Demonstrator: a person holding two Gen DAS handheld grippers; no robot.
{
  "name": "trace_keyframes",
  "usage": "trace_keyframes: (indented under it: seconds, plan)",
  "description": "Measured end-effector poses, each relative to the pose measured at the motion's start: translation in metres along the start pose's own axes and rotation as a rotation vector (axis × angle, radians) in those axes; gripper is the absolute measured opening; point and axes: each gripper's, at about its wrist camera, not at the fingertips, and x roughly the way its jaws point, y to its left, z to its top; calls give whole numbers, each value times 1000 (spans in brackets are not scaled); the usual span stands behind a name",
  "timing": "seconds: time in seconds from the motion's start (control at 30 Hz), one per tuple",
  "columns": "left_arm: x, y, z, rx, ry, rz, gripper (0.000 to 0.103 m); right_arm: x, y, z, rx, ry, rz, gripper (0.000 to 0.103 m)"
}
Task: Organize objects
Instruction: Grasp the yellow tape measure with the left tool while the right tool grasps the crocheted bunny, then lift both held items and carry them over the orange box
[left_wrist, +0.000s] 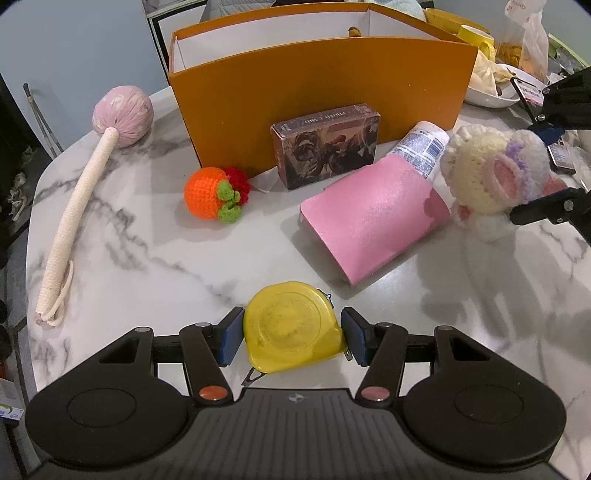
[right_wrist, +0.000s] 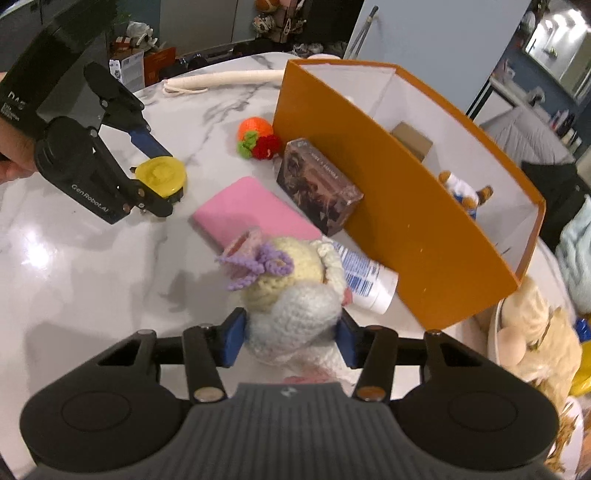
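Note:
My left gripper (left_wrist: 291, 336) is shut on a yellow tape measure (left_wrist: 293, 326) resting on the marble table (left_wrist: 147, 258); it also shows in the right wrist view (right_wrist: 160, 177). My right gripper (right_wrist: 290, 338) is shut on a crocheted cream and white doll (right_wrist: 291, 295), also in the left wrist view (left_wrist: 491, 177). An orange box (left_wrist: 321, 96) with white inside stands at the back. Before it lie a dark card box (left_wrist: 327, 146), a pink pouch (left_wrist: 369, 218), a white tube (left_wrist: 421, 147), and a crocheted orange fruit (left_wrist: 210, 194).
A pink-headed massage stick with a white handle (left_wrist: 81, 206) lies at the table's left. Inside the orange box (right_wrist: 424, 206) sit a small plush toy (right_wrist: 465, 194) and a cardboard piece (right_wrist: 412, 140). A white bowl with food (left_wrist: 491, 85) and a plush animal (right_wrist: 532, 332) crowd the right.

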Motion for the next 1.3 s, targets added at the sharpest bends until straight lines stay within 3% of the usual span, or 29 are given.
trace_keyframes:
  seconds: [0.17,0.33,0.7,0.97,1.3]
  plan:
    - [-5,0,1,-7,-20,-1,66,-14,-15,1,119,-44,72,52]
    - [-12,-1,2,-12,-39,-9,66,-28,-25,2,185,-90,86,52]
    - [-29,-12,11,-7,-98,-35,66,-35,-30,4,203,-108,80,52]
    - [-53,-13,32,-82,-205,-89,66,-65,-49,13,281,-225,52,52]
    - [-74,-9,79,-130,-303,-81,66,-104,-86,33,391,-362,-15,52]
